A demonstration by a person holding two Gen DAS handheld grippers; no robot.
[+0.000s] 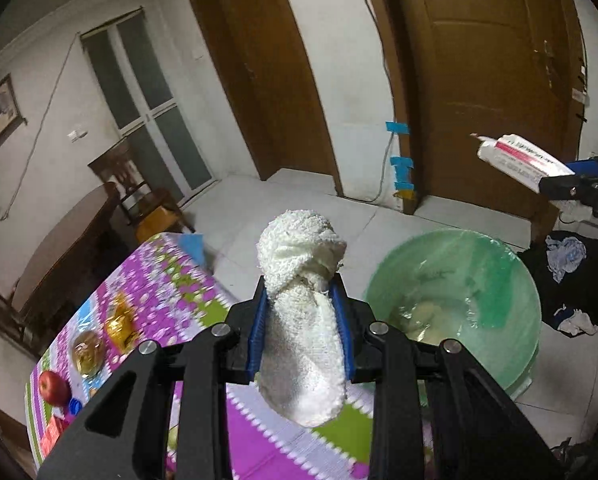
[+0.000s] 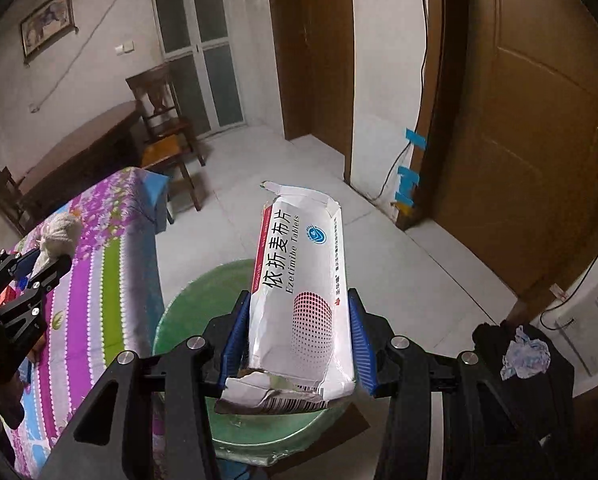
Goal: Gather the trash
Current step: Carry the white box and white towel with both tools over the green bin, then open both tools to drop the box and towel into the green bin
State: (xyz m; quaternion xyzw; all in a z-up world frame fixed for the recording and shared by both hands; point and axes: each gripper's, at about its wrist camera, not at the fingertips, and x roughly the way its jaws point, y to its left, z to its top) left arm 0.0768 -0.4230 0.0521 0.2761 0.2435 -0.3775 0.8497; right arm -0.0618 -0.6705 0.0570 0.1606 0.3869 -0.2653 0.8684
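Observation:
My left gripper is shut on a knotted white cloth, held over the table edge, left of the green trash bin. My right gripper is shut on an empty white medicine box, held above the bin. The box also shows in the left wrist view, with the right gripper at the far right. The left gripper with the cloth shows in the right wrist view over the table.
A table with a purple flowered cloth carries an apple, a gold-wrapped item and a round jar. Dark clothes lie on the floor right of the bin. Wooden chair, doors and a dark table stand behind.

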